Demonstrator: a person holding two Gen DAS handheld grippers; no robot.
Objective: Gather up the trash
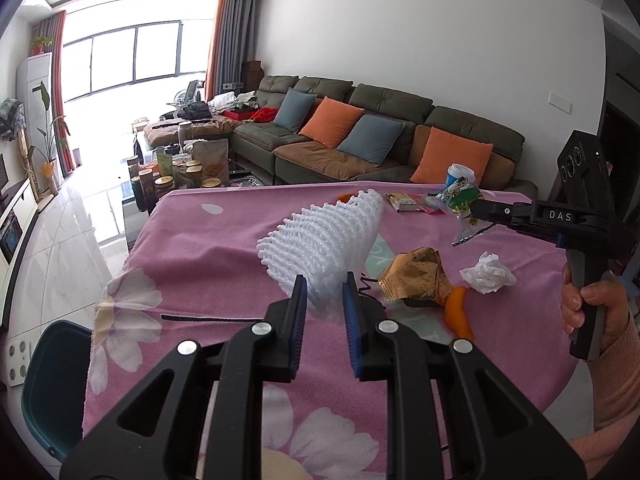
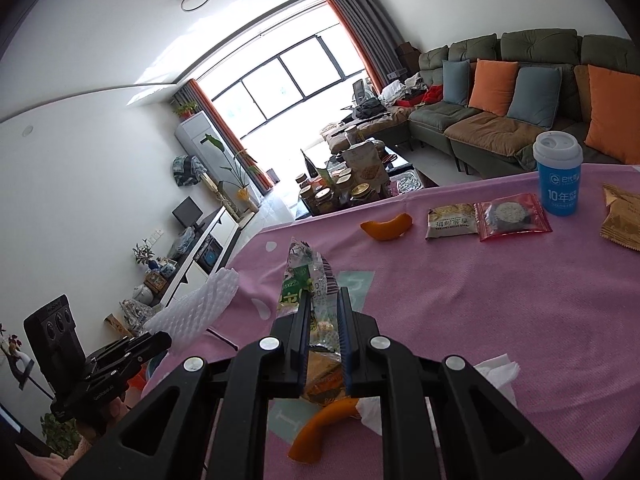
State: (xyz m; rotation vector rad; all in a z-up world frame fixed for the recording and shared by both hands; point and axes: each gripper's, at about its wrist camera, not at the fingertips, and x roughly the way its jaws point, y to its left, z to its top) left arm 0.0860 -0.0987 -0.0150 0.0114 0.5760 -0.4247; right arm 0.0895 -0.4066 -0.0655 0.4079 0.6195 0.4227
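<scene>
Clenched on the white foam fruit net [image 1: 320, 240], my left tool [image 1: 325, 294] carries it toward the bin [image 1: 56, 380] at seven o'clock — right tool [image 2: 323, 312] pinches a green-printed wrapper [image 2: 306, 280], lifted clear of the desk [image 2: 480, 320].

Blue bin [image 1: 56, 384] at the table's left corner: cut off by the left-wrist view's edge and partly covered by the pink cloth [image 1: 208, 248]; the print on the gold wrapper [image 1: 416, 276] is too small to read. In the right-wrist view, a second gold wrapper [image 2: 622, 216] is cut by the right edge; the crumpled tissue [image 2: 496, 376] and orange peel [image 2: 320, 428] lie partly behind the right gripper [image 2: 325, 308]; the green wrapper [image 2: 308, 280] has its lower end hidden between the fingers.
</scene>
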